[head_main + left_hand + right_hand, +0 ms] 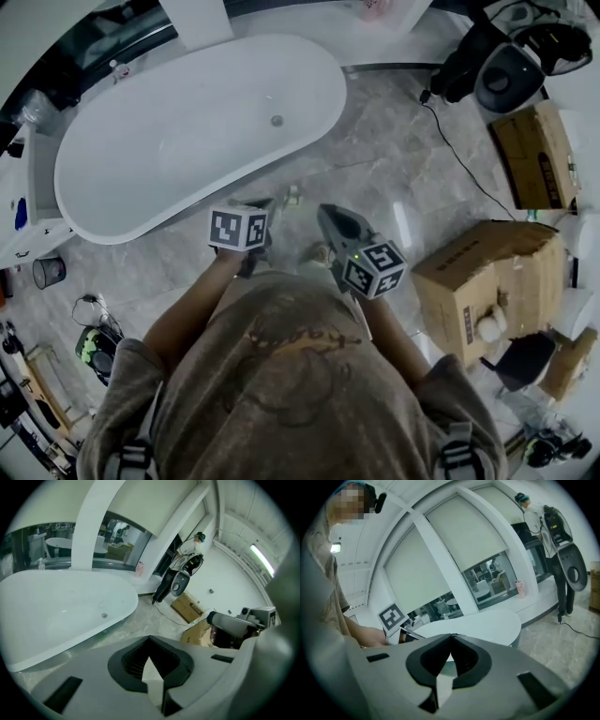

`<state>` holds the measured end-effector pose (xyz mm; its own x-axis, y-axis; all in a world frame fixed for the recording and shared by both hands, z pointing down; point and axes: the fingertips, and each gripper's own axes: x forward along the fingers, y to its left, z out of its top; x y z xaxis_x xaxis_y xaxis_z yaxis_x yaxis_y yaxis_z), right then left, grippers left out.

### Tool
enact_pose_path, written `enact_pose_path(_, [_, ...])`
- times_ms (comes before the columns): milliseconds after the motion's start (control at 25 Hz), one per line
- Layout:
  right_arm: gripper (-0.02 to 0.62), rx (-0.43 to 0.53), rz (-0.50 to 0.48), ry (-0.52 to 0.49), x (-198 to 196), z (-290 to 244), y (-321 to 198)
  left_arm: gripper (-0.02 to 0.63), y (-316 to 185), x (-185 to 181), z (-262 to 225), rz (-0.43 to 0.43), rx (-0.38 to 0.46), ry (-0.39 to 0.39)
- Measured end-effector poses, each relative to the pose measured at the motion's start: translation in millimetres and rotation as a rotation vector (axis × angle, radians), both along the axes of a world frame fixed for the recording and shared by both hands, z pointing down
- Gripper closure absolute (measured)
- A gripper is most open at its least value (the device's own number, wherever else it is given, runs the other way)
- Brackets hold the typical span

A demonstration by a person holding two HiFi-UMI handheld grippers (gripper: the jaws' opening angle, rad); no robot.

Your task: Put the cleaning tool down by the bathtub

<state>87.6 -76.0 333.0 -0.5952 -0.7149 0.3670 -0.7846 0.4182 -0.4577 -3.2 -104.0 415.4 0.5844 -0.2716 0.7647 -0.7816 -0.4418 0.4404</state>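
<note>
Our L claw (149,638) & R claw (451,635) are both pinched fully closed, nothing in either. We think cleaning tool (292,195) lies on floor just ahead of L claw, beside bathtub (187,141). Print on cardboard box (487,281) right of R claw is too small to read.

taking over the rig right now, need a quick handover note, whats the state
Left gripper: shut, empty.
Right gripper: shut, empty.
Both are up in the air next to the bathtub.
Tool: in neither gripper. A small pale thing lies on the floor by the bathtub, too small to tell if it is the tool.
Done: probably the put-down.
Left: check that the tool lies there.
</note>
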Motion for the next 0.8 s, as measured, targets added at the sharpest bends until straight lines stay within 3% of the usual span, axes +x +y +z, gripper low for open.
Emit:
enact_pose_path(240, [0.595, 0.076, -0.038, 0.01, -9, -39, 1, 0.604, 3, -4, -70, 0.05, 0.103, 0.13])
enact_pose_path(600, [0.595, 0.25, -0.023, 0.056, 0, -107, -14, 0.604, -17, -14, -168, 0.037, 0.487, 0.273])
enact_pose_path(800, [0.595, 0.328, -0.041, 0.049, 1, -129, -23, 0.604, -28, -14, -189, 0.032, 0.59, 0.287])
